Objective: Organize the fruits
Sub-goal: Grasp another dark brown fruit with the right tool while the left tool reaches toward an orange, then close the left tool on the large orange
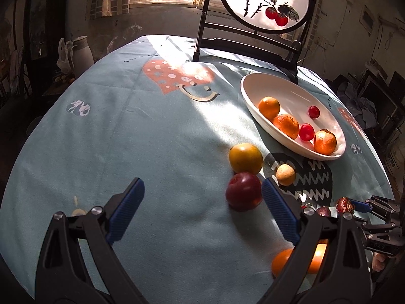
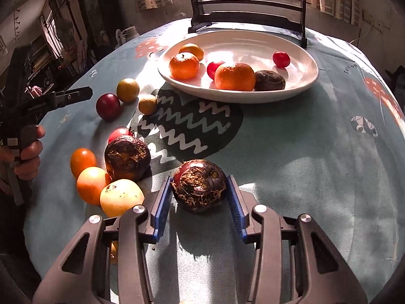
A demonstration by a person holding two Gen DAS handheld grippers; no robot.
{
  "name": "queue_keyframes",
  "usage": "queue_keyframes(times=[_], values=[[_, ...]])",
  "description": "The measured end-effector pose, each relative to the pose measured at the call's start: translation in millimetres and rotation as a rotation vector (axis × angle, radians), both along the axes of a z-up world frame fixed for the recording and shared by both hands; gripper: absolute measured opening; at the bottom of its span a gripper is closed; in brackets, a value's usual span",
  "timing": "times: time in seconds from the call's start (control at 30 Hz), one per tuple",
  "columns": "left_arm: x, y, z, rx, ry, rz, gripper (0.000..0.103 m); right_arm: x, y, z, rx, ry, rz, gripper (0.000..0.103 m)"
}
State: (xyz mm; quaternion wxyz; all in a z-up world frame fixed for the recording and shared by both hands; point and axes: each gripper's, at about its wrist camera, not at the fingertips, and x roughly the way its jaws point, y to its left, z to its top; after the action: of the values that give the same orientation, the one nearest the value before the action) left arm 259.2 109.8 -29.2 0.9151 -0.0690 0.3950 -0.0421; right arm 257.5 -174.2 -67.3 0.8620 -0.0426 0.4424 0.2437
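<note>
A big round table (image 2: 316, 152) wears a soft blue-green cloth (image 1: 152, 152) with a pink heart, a smile and a dark patch with white zigzags. At the far side a dark wooden stand (image 1: 253, 48) holds a round white screen (image 1: 263, 0) with red fruits painted on it. In front of it sits a long white oval dish (image 2: 298, 81), and inside are three mandarins (image 2: 235, 76), little red cherry tomatoes (image 2: 281, 59) and one dark water chestnut (image 2: 269, 80). The left gripper (image 1: 202, 207) hangs above the cloth with its blue fingers (image 1: 126, 210) spread wide and nothing between them; a hand (image 2: 27, 157) holds its handle. A dark red plum (image 1: 243, 191) lies just beside its right finger, a yellow-green plum (image 1: 245, 158) touches it from behind, and a small tan round fruit (image 1: 285, 174) sits near them. The right gripper (image 2: 200, 197) points down at the cloth and its blue pads (image 2: 162, 202) pinch a brown, hairy water chestnut (image 2: 199, 185) from both sides. To its left is a small pile: another water chestnut (image 2: 127, 158), two orange fruits (image 2: 92, 185), a pale yellow fruit (image 2: 122, 197) and a red tomato (image 2: 119, 133) peeking out behind.
</note>
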Motion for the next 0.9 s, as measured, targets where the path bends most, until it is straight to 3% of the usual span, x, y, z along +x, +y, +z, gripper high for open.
queue_keyframes(times=[0.17,0.4,0.53,0.67,0.9], values=[[-37.7,-20.6,8.0,-0.016,-0.077,-0.246,0.089,2.0,-2.9,0.4,0.017,0.013,-0.014,0.044],[-78.4,-59.2,-4.2,0.107,-0.081,-0.5,0.071,1.7,-1.8,0.0,0.008,0.01,-0.014,0.044],[-80.1,-69.9,-9.6,0.136,-0.058,-0.547,0.063,1.3,-0.7,0.0,-0.002,0.006,-0.012,0.044],[-66.7,-69.7,-20.0,0.124,0.021,-0.542,0.047,1.0,-0.7,-0.2,-0.006,0.004,-0.012,0.044],[-62.4,-73.4,-23.9,0.134,0.044,-0.564,0.046,1.1,-0.2,-0.1,-0.006,0.004,-0.012,0.044]])
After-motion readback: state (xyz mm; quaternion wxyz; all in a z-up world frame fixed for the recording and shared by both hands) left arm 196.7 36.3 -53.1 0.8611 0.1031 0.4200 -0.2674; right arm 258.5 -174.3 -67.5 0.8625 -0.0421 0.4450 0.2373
